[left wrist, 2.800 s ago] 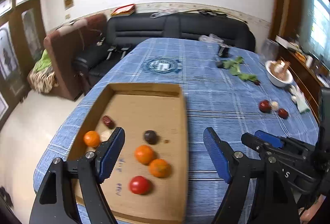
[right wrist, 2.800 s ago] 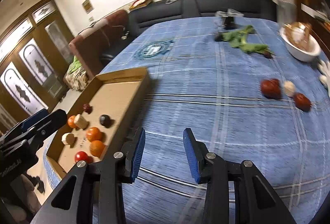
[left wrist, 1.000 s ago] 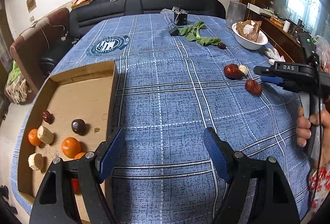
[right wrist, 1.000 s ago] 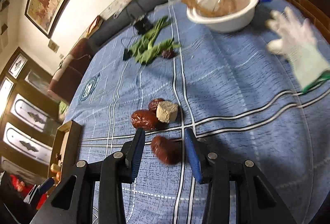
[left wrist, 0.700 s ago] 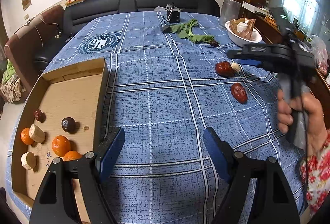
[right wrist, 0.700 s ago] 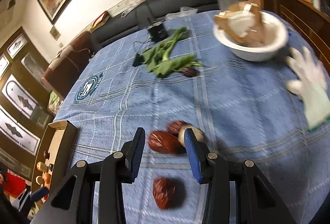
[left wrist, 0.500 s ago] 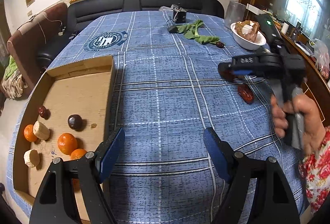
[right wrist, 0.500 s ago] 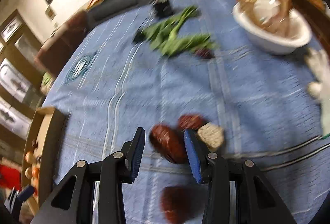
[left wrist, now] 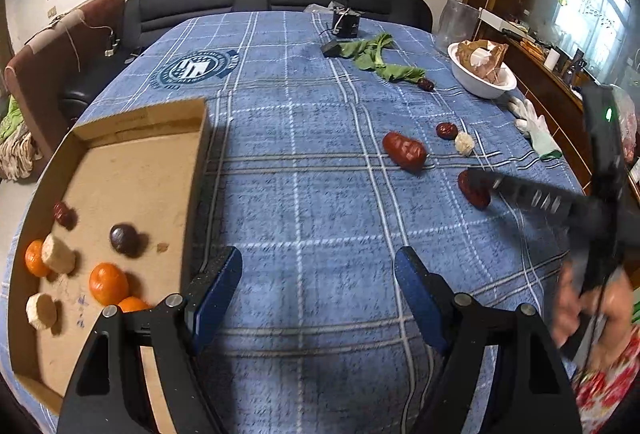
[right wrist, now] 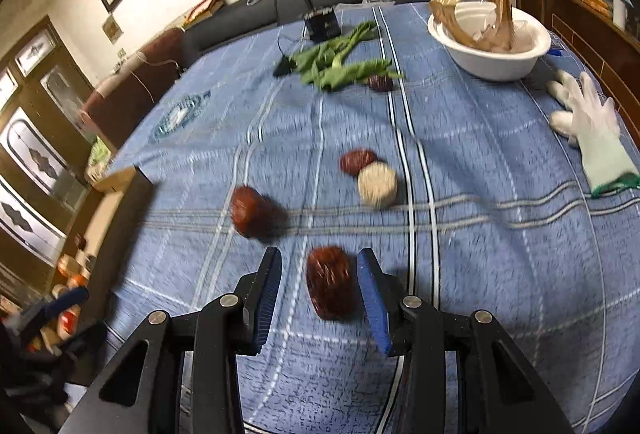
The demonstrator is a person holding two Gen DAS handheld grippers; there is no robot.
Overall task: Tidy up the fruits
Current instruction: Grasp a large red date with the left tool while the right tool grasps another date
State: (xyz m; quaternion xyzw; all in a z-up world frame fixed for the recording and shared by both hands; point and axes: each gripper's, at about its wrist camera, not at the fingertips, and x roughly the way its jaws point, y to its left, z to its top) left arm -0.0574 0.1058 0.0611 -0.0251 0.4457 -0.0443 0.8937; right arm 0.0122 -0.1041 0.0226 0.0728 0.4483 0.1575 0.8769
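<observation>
- Left wrist view: the left tool (left wrist: 318, 286) hangs released over bare blue tabletop (left wrist: 296, 194), nothing between its jaws. The cardboard box (left wrist: 132, 170) with oranges (left wrist: 108, 283) and other pieces lies just off its left finger. If this tool swings left carelessly, it could knock the box wall and shift what lies inside.
- Same view: the right tool (left wrist: 480, 183) reaches in from the right, blurred, its tip over a red date (left wrist: 474, 190). A larger date (left wrist: 404, 151) lies farther out and left of that tip, and a small date (left wrist: 446, 130) and pale chunk (left wrist: 464, 143) beyond it.
- Right wrist view: the right tool (right wrist: 318, 288) stands open around the red date (right wrist: 330, 284), which sits between the jaws, nearer the right pad; a gap shows on the left side, so it is not yet clenched.
- Risk: closing off-centre could let one pad push the rounded, wrinkled date, so that it rolls or squirts out forward.
- Risk: the picture is smeared, so the tool seems to be moving; closing mid-sweep could shove the date toward the larger date (right wrist: 250, 212), ahead and left.
- Risk: squeezing hard could crush the soft fruit.
</observation>
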